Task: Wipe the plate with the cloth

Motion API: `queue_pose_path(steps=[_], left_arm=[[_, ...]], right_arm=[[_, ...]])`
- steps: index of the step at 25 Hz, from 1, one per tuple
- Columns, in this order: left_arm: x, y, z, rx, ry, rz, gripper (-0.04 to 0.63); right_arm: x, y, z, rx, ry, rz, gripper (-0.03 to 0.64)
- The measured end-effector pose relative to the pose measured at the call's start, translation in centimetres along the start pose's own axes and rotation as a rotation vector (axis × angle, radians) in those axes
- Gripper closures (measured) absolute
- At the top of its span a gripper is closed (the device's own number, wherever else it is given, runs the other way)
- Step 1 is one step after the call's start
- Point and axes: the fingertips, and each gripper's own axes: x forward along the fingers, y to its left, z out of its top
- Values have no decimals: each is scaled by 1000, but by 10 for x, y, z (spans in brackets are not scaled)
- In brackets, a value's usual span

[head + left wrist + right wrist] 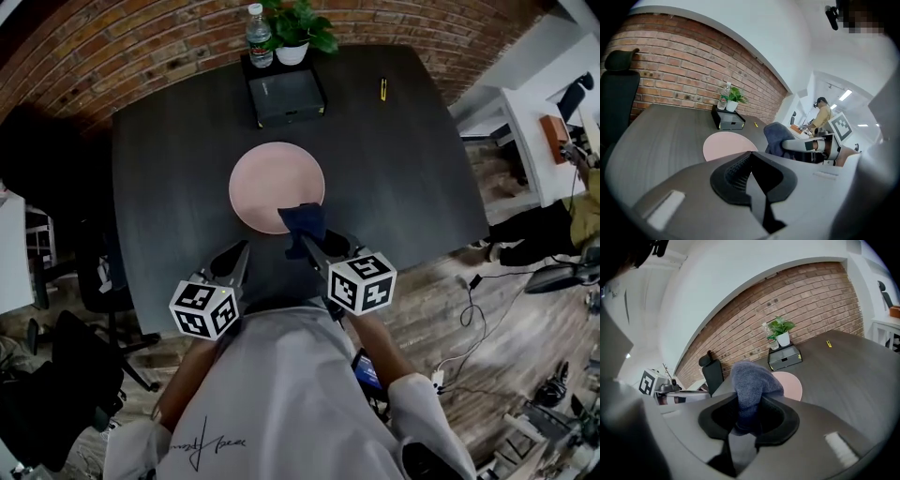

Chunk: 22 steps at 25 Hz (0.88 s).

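A dark desk (403,141) stands before a brick wall, seen from above. Nearest, at the desk's front edge, the left hand-held gripper (238,251) is closed on nothing. Beside it, the right hand-held gripper (307,244) pinches a bunched blue cloth (302,219), which overlaps the near rim of the pink plate (272,178). Wiping seems barely begun, with most of the plate left to do. Both grippers point forward, tilted slightly down.
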Motion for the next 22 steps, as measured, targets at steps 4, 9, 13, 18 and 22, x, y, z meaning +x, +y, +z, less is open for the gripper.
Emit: queue_pose_path(steps=[4,9,13,18,22], left_arm=[[8,14,3,-36,-1,33,584],[18,26,5,-79,0,58,584],[24,36,7,-144,-11,76,586],[33,46,11,-170,-4,101,577],[38,61,3,-201,25,120,563]], right_arm=[[14,-6,8,-11,13,24,509],[27,-21,10,2,35,13,509],[34,-28,9,11,47,16,509],[42,-38,10,33,56,4,509],[54,-44,11,33,65,-9,509]])
